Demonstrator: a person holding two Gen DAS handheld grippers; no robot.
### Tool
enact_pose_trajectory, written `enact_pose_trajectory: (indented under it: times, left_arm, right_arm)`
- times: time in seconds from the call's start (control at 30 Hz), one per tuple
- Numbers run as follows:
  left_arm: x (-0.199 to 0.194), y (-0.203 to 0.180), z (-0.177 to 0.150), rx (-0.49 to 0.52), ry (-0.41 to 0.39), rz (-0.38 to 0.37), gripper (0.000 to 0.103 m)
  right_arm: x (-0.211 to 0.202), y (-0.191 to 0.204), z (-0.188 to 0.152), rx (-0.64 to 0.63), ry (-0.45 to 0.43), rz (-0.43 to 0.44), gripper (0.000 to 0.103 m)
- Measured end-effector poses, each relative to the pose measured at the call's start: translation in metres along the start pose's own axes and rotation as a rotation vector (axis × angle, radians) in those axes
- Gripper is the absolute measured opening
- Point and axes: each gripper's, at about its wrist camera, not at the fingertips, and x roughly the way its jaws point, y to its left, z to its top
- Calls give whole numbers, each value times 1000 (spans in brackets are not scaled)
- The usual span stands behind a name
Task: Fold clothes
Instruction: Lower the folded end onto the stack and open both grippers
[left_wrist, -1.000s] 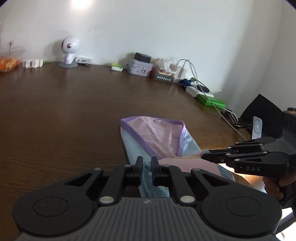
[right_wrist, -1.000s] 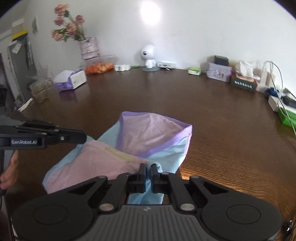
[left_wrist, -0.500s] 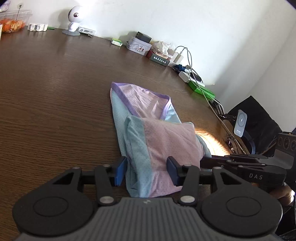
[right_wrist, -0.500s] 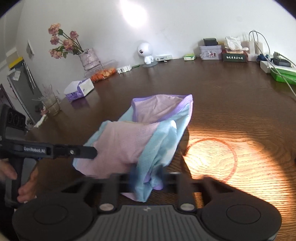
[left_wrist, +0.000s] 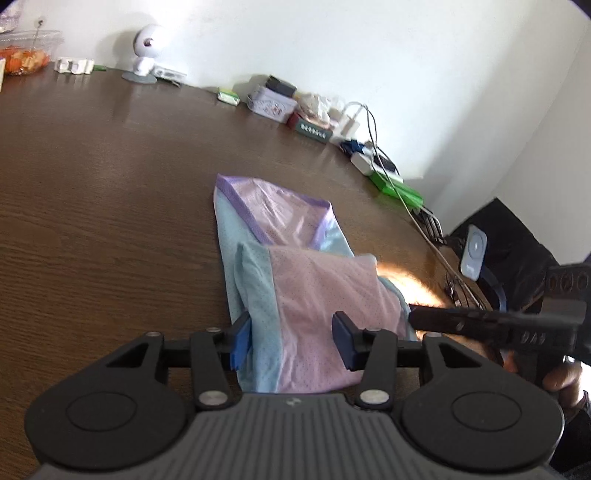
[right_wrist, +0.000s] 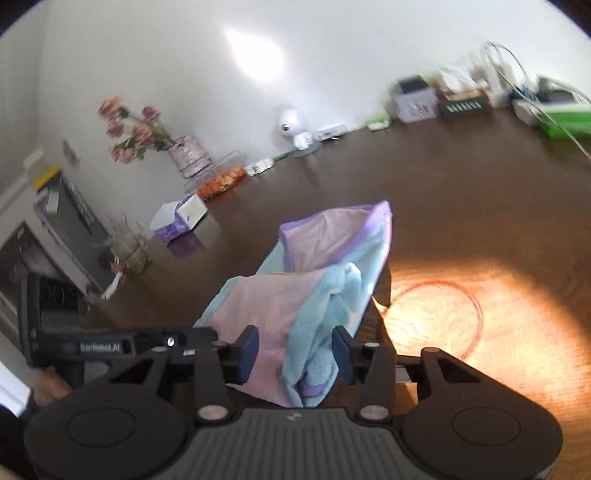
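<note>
A pink and light-blue mesh garment (left_wrist: 310, 295) with a purple band lies on the brown wooden table (left_wrist: 92, 206), its near end folded back over the rest. My left gripper (left_wrist: 291, 341) stands open just above the garment's near edge, with cloth showing between the blue pads but not pinched. In the right wrist view the same garment (right_wrist: 295, 295) is bunched at its blue side. The right gripper (right_wrist: 294, 350) is open too, its pads on either side of the blue fold. The right gripper's fingers (left_wrist: 480, 321) reach in from the right beside the garment.
Along the wall stand a small white camera (left_wrist: 146, 51), boxes (left_wrist: 271, 103), chargers and cables (left_wrist: 373, 158), a green box (left_wrist: 399, 188). A flower vase (right_wrist: 184, 155), a fruit bowl (right_wrist: 221, 181) and a tissue box (right_wrist: 181, 218) sit at the left. A sunlit patch (right_wrist: 480, 302) lies right of the garment.
Both grippers were shut on the garment's corners a second ago; both have opened and let the folded end drop onto the rest. They have since drawn back slightly.
</note>
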Motion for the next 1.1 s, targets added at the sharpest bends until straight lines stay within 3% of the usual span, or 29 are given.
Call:
enact_pose_trajectory:
  times: [0.03,0.07,0.17,0.2,0.27,0.37,0.43,0.5,0.57,0.7,0.77,0.83,0.9,0.97,1.03,1.1]
  left_arm:
    - [2,0,2,1,-1,7,37]
    - [4,0,5,4,-1,14,24]
    - [12,-1,14,13,0,32,27]
    - [14,-1,16,16,0,39,40]
    - [19,-2,22,23,0,51,49]
    - [26,-3,30,32,0,70,49]
    - [31,-4,36,38,0,82,45]
    - [36,-4,41,45,0,95,19]
    - [42,-3,43,44,2,114,5]
    - [48,0,43,33,9,147,4]
    - [47,2,43,25,16,154,9]
    - [38,2,40,29,8,165,21]
    - [25,2,33,39,-8,170,44]
    - [10,2,20,48,-12,127,50]
    - [0,3,5,58,13,39,59]
    - [-6,2,-10,78,27,32,61]
  right_arm:
    - [6,-1,1,-2,22,-7,10]
    - [13,-4,2,5,54,-21,7]
    - [13,-3,7,-11,73,-37,9]
    - [8,-1,12,-31,63,-42,12]
    - [-2,-1,21,-60,25,-66,21]
    - [2,-2,36,-82,-9,-97,23]
    - [17,-1,43,-89,3,-110,23]
    - [34,-2,44,-97,34,-124,21]
    - [45,-3,41,-112,51,-158,2]
    - [53,-9,36,-107,50,-232,1]
    - [45,-6,36,-115,27,-242,2]
    - [33,-1,36,-141,3,-240,9]
    - [16,4,32,-173,-1,-185,18]
    - [1,11,26,-208,-3,-133,43]
    - [-7,21,10,-295,22,-106,45]
    - [-10,29,-7,-398,51,-99,45]
